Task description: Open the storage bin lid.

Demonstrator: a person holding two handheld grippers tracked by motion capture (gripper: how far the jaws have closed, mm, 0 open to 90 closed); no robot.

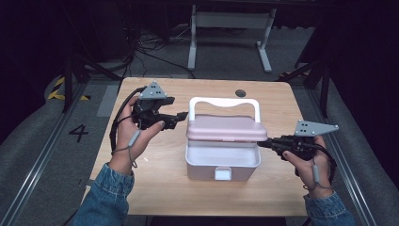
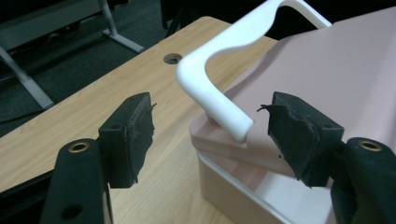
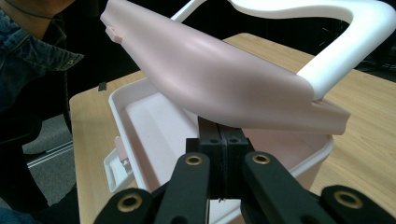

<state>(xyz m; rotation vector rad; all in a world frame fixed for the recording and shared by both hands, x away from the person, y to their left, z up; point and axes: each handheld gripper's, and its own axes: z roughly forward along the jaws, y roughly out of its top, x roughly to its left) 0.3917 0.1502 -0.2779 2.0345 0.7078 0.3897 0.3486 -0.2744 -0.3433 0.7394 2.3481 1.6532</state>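
The light wooden tabletop with rounded corners [image 1: 155, 174] carries a pale pink plastic lunch box with a white base [image 1: 223, 162], which stands near the middle of the tabletop, a little toward the near edge, with its small white front latch [image 1: 223, 173] hanging open on the side that faces the person. Its rounded pink lid [image 1: 226, 128] is lifted at the front and tilts up over the open tray, hinged along the far side, where a white arched carrying handle [image 1: 225, 101] stands upright toward the far edge. In the right gripper view the lid [image 3: 224, 84] slopes over the box's white rim [image 3: 122, 105], and the inside of the tray is pale pink. The right gripper [image 1: 264, 143], held in the person's right hand [image 1: 307, 162] near the right edge of the tabletop, reaches in under the lid's right end; its jaws are pressed flat together with nothing between them, their tips right beneath the lid's underside. The left gripper [image 1: 181, 117], held in the left hand [image 1: 134, 134] toward the far left corner, sits just beside the left end of the handle with its jaws spread wide and empty; in the left gripper view the handle's curved corner [image 2: 210, 88] lies between them, touching neither. A small round hole [image 1: 240, 93] sits in the tabletop near the far edge.
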